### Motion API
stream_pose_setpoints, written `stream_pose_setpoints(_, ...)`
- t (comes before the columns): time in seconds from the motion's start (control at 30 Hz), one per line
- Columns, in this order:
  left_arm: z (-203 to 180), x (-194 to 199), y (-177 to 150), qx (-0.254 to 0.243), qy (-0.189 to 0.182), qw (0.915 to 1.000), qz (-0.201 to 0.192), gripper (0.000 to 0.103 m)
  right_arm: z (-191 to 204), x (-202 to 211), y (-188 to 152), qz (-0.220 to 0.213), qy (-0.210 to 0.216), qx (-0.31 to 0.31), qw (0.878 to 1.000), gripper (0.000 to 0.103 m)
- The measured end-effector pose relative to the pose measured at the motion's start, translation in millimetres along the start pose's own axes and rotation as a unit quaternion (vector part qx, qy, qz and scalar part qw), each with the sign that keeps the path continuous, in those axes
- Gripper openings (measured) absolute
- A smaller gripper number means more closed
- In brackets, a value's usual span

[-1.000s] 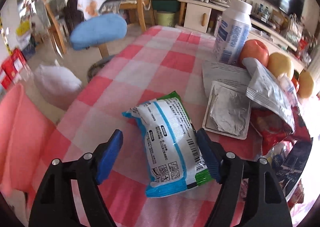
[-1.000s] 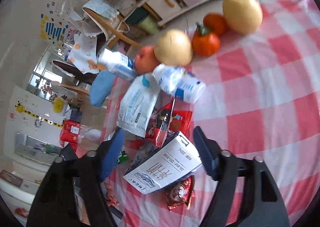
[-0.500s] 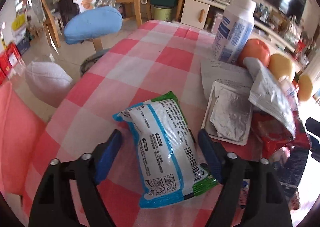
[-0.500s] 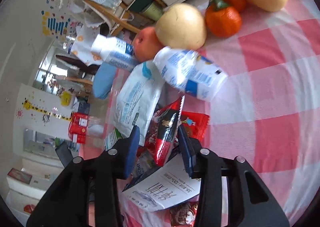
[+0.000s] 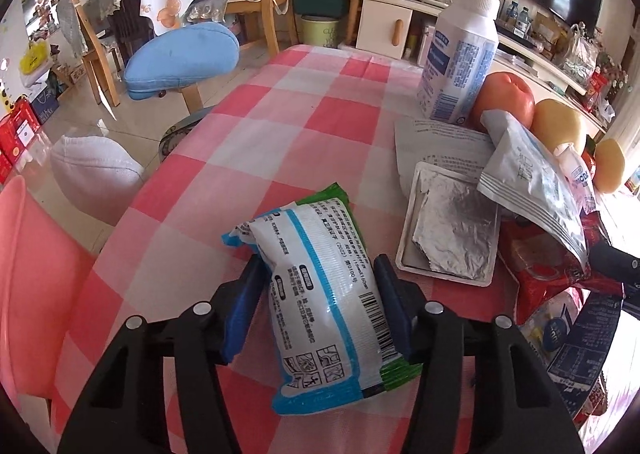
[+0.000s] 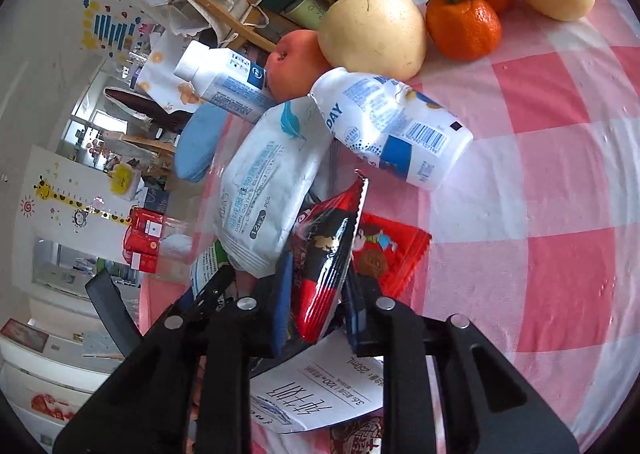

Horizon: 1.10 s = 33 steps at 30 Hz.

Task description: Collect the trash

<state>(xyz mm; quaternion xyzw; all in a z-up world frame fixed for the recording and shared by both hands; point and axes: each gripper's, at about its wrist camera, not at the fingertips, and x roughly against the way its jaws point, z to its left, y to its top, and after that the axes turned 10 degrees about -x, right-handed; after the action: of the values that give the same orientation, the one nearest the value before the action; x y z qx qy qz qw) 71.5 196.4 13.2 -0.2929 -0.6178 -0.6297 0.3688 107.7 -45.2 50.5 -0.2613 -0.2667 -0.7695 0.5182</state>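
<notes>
A white, blue and green snack packet (image 5: 316,238) lies on the red-checked tablecloth (image 5: 320,113). My left gripper (image 5: 318,264) straddles it, jaws closing, both blue pads against its sides. In the right wrist view a red and black wrapper (image 6: 332,230) stands on edge, pinched between the closing pads of my right gripper (image 6: 320,270). Around it lie a white wipes pack (image 6: 272,177), a crushed white and blue bottle (image 6: 392,129), a flat red wrapper (image 6: 384,250) and a printed white carton (image 6: 320,394).
A foil-lined tray (image 5: 452,230) and a paper sheet (image 5: 436,141) lie right of the packet. A tall white bottle (image 5: 460,53) stands behind, beside an apple (image 6: 292,65), pears (image 6: 372,29) and oranges (image 6: 464,25). A blue stool (image 5: 180,53) and chairs stand past the table's far-left edge.
Both grippers have narrowed. The left pads came in against the packet's sides. The right gripper moved forward into the trash pile and its pads closed on the red and black wrapper.
</notes>
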Motion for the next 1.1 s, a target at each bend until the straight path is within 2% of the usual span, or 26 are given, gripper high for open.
stream_pose_setpoints(0.07,3,1,-1,0.003,-0.006,1.0000,-0.002,0.055,4,5,-1,-0.007,-0.003,0.010,1.000,0.017)
stream_pose_setpoints(0.4,17,4,-6,0.026,-0.048,0.9985,-0.009,0.047,25,31,-11,-0.050,-0.017,0.048,0.997,0.013)
stream_pose_setpoints(0.63,28,7,-10,0.041,-0.082,0.9957,-0.014,0.043,45,53,-22,-0.089,-0.030,0.090,0.991,0.010)
stream_pose_setpoints(0.8,37,12,-15,0.055,-0.107,0.9927,-0.015,0.041,52,75,-28,-0.121,-0.025,0.099,0.987,0.010)
stream_pose_setpoints(1.1,48,36,-18,0.055,-0.132,0.9889,-0.041,0.041,66,97,-47,-0.143,-0.010,0.113,0.983,0.010)
